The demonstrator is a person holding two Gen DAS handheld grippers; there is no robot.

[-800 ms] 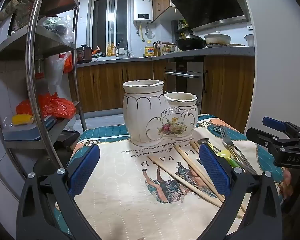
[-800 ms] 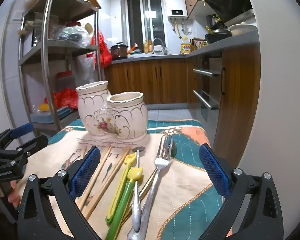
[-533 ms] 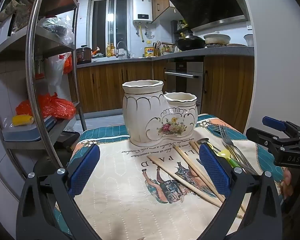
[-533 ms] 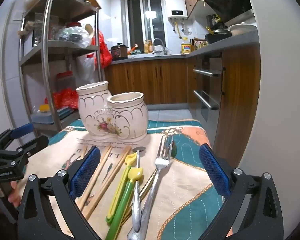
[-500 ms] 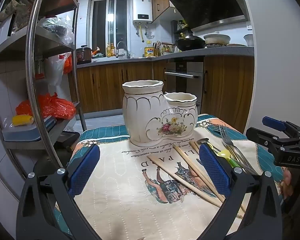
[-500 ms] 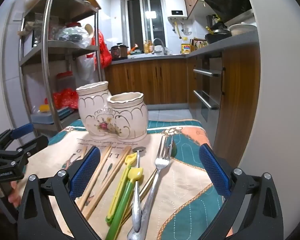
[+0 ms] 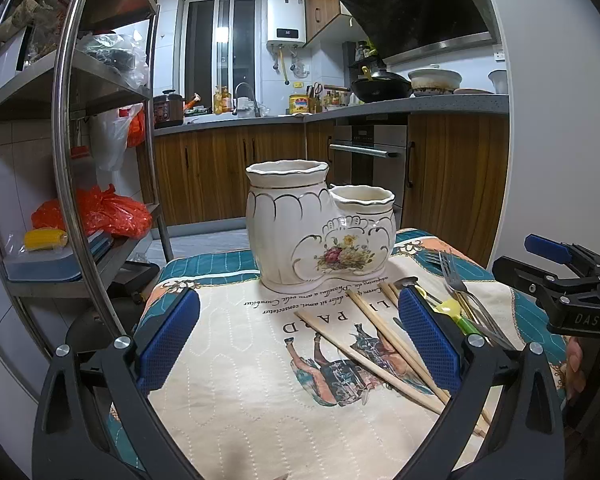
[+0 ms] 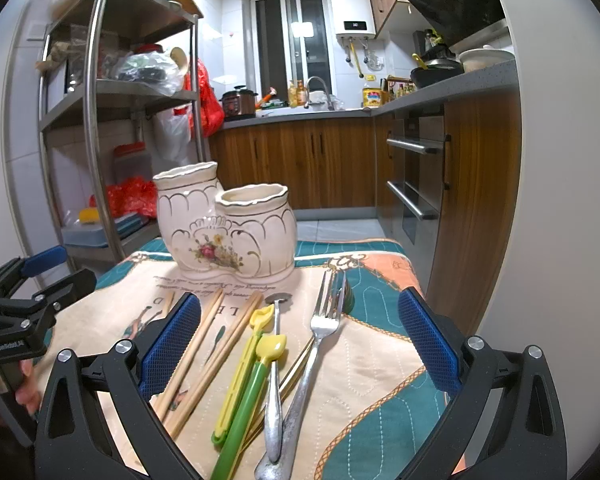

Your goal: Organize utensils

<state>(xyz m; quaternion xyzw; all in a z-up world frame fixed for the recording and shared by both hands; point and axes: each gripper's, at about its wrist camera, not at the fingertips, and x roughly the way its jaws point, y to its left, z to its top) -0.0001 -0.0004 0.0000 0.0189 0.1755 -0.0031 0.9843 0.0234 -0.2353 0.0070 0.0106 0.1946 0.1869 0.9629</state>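
Observation:
A white ceramic two-pot utensil holder (image 7: 320, 224) with a flower print stands at the far end of the table; it also shows in the right wrist view (image 8: 224, 228). In front of it lie wooden chopsticks (image 7: 380, 344) (image 8: 208, 348), yellow and green plastic utensils (image 8: 252, 368), a small metal spoon (image 8: 275, 364) and a steel fork (image 8: 320, 332) (image 7: 460, 288). My left gripper (image 7: 300, 340) is open and empty, left of the chopsticks. My right gripper (image 8: 300, 344) is open and empty, held above the utensils.
A printed quilted cloth (image 7: 236, 360) covers the table. A steel rack (image 7: 72, 160) with bags and boxes stands close on the left. Wooden kitchen cabinets (image 8: 308, 160) and an oven are behind. A white wall (image 8: 560, 200) borders the right side.

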